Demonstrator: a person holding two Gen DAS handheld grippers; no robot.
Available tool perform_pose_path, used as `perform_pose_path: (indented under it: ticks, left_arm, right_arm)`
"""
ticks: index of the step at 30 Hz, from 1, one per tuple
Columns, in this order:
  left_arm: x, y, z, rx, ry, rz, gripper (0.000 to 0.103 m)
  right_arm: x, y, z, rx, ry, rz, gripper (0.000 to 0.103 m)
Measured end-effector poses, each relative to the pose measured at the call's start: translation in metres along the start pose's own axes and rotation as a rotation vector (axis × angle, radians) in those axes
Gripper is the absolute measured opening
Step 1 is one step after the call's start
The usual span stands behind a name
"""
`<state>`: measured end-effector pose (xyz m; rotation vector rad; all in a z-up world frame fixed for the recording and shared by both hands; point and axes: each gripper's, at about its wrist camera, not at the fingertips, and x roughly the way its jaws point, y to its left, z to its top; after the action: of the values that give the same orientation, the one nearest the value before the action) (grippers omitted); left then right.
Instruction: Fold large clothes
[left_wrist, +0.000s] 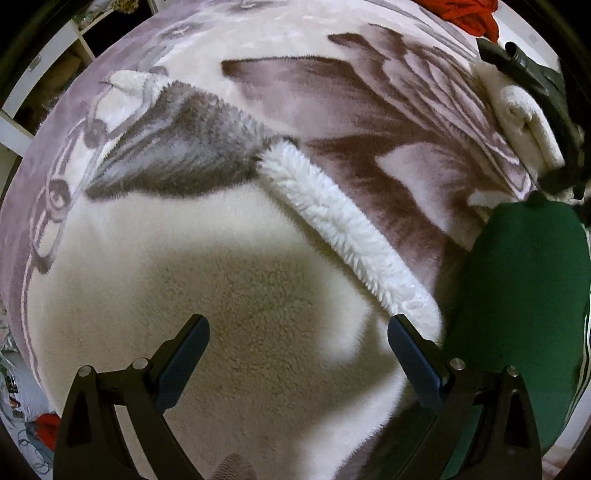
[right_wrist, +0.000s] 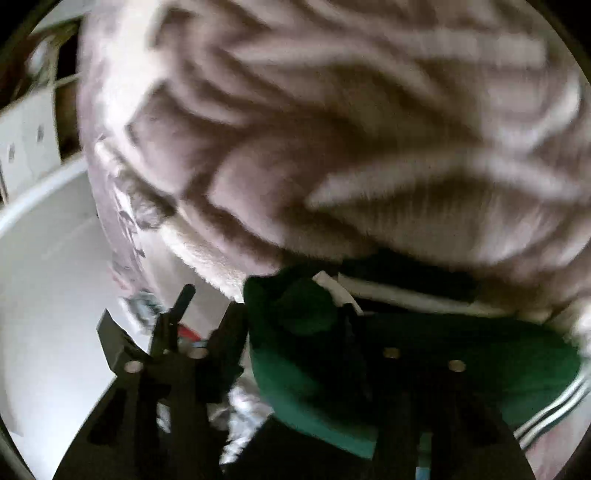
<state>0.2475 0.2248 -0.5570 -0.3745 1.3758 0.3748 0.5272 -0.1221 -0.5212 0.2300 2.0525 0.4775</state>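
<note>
Pointing straight down, the left gripper hangs spread and empty over a cream fleece garment on the patterned blanket; a green sleeve sits at four o'clock. In the blurred right wrist view, the right gripper has green cloth across it; its grip is unreadable.

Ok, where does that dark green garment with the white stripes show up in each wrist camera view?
Left wrist view: the green garment fills the right edge, beside the right finger, white stripes at far right.
Right wrist view: it lies across the bottom centre and right, blurred, stripes at lower right.
Shared landmark: the patterned plush blanket under it.
</note>
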Motion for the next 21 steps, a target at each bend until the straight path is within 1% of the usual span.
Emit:
perform_pose_path:
  ticks: [1, 2, 3, 5, 6, 7, 8, 9, 10, 12, 13, 16, 17, 19, 21]
  left_arm:
    - [0.000, 0.001, 0.001, 0.006, -0.003, 0.006, 0.099]
    - [-0.001, 0.004, 0.004, 0.009, -0.005, 0.012, 0.099]
    - [0.000, 0.004, 0.005, 0.012, -0.005, 0.016, 0.099]
    - [0.001, 0.007, 0.005, 0.012, -0.005, 0.020, 0.099]
    - [0.003, 0.010, 0.005, 0.010, -0.003, 0.019, 0.099]
    - [0.004, 0.012, 0.006, 0.007, -0.001, 0.018, 0.099]
    - [0.002, 0.012, 0.004, 0.005, -0.001, 0.016, 0.099]
    - [0.002, 0.013, 0.004, 0.006, -0.002, 0.017, 0.099]
    - [0.002, 0.015, 0.004, 0.007, -0.003, 0.018, 0.099]
    - [0.003, 0.014, 0.002, 0.005, -0.003, 0.013, 0.099]
    - [0.003, 0.013, 0.000, 0.006, -0.002, 0.012, 0.099]
    - [0.003, 0.013, 0.000, 0.011, -0.001, 0.009, 0.099]
    - [0.003, 0.014, -0.001, 0.011, -0.001, 0.006, 0.099]
    - [0.000, 0.011, 0.000, 0.014, -0.005, 0.000, 0.099]
    - [-0.005, 0.006, 0.001, 0.026, -0.013, 0.000, 0.099]
  right_arm:
    - [-0.011, 0.010, -0.004, -0.054, -0.063, -0.033, 0.063]
    - [-0.018, 0.019, -0.005, -0.102, -0.095, -0.060, 0.065]
    - [-0.021, 0.029, -0.008, -0.151, -0.109, -0.095, 0.065]
    - [-0.010, 0.045, -0.011, -0.238, -0.080, -0.179, 0.065]
    - [-0.004, 0.050, -0.005, -0.256, -0.054, -0.206, 0.065]
    - [0.008, 0.053, -0.001, -0.279, -0.028, -0.259, 0.063]
    - [0.020, 0.054, 0.001, -0.289, -0.011, -0.324, 0.043]
    - [0.024, 0.047, 0.006, -0.275, 0.011, -0.347, 0.040]
    - [0.031, 0.037, 0.007, -0.202, 0.011, -0.312, 0.035]
    - [0.036, 0.015, 0.011, -0.049, 0.009, -0.210, 0.032]
    - [0.035, -0.006, 0.012, 0.083, 0.001, -0.116, 0.031]
    - [0.035, -0.047, 0.003, 0.287, -0.013, 0.066, 0.030]
    - [0.035, -0.054, 0.000, 0.315, -0.017, 0.103, 0.030]
    - [0.034, -0.063, -0.007, 0.341, -0.027, 0.146, 0.030]
    - [0.026, -0.062, -0.009, 0.298, -0.031, 0.137, 0.031]
